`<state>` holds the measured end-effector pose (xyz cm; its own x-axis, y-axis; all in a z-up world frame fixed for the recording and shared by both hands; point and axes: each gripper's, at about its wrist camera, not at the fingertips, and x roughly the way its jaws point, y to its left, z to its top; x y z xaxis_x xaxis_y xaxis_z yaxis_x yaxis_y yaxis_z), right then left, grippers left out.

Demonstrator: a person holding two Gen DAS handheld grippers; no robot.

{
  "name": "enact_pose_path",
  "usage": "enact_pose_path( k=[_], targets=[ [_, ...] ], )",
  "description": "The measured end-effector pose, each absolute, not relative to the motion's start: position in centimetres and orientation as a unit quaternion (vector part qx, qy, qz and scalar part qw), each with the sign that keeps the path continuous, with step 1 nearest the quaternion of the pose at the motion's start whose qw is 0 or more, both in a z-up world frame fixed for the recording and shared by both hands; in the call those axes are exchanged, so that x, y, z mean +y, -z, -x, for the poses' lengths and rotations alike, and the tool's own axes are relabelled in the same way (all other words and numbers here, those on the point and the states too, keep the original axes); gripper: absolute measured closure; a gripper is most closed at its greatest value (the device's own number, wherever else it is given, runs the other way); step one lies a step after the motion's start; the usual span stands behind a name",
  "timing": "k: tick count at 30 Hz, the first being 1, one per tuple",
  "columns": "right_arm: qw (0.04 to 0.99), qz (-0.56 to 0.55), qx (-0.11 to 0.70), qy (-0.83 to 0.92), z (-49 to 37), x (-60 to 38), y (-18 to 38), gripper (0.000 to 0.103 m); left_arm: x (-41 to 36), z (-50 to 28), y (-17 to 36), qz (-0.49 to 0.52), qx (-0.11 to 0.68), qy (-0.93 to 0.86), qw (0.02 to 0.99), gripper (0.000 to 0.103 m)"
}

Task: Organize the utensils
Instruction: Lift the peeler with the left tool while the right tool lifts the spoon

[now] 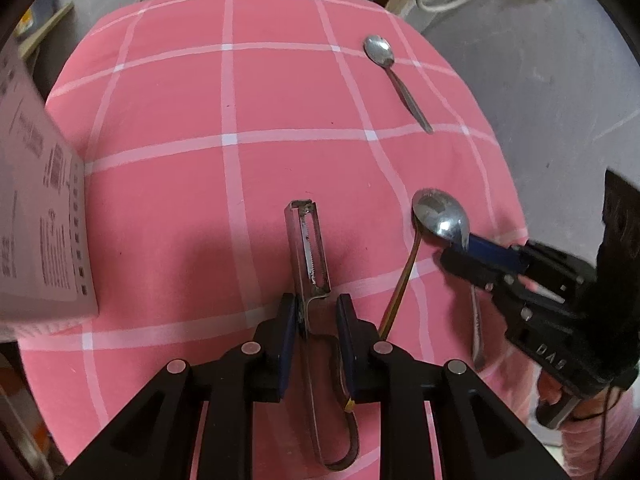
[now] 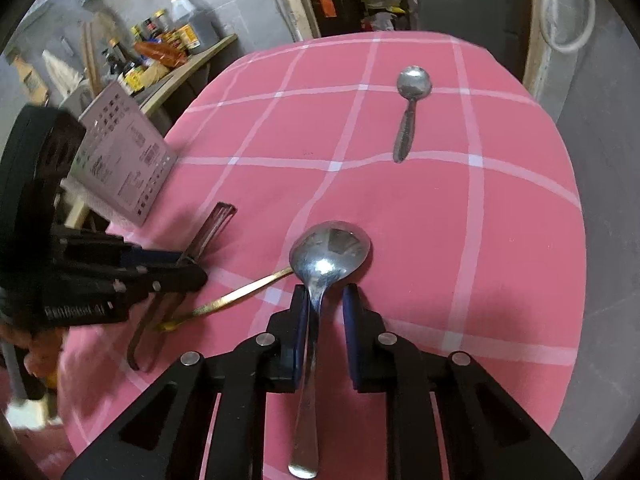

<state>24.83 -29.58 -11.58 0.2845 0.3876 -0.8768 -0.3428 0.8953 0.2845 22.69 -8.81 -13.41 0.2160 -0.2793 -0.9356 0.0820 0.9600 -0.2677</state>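
A metal peeler (image 1: 308,248) lies on the pink checked cloth (image 1: 180,112), its looped handle between the fingers of my left gripper (image 1: 316,300). The handle leans on the left pad and a gap shows at the right pad, so the jaws stand open. A large steel spoon (image 2: 330,252) has its handle between the fingers of my right gripper (image 2: 326,292), against the left pad and clear of the right one. From the left wrist view, the right gripper (image 1: 456,250) sits just behind the large spoon's (image 1: 440,212) bowl. A small spoon (image 2: 412,92) lies far off.
A thin gold-coloured stick (image 2: 240,292) runs from under the big spoon's bowl toward the left gripper (image 2: 188,268). A printed box (image 1: 40,200) stands at the cloth's left edge. Past the table's left edge, a shelf holds bottles (image 2: 168,44). A hand (image 1: 552,392) grips the right tool.
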Motion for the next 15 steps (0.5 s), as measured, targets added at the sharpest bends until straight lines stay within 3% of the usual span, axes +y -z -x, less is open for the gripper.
enact_pose_path(
  k=[5,7,15],
  targets=[
    [0.792,-0.031,0.574,-0.205,-25.6,-28.9,11.7,0.088,-10.0,-22.9,13.2,0.029,0.626,0.105,0.772,0.084],
    [0.797,-0.017,0.571,-0.197,-25.6,-28.4,11.9,0.095,-10.3,-22.7,13.1,0.016,0.624,0.103,0.774,0.084],
    [0.824,-0.106,0.519,-0.2,-22.4,-31.2,10.4,0.097,-9.7,-19.3,11.8,0.063,0.553,0.118,0.822,0.088]
  ],
)
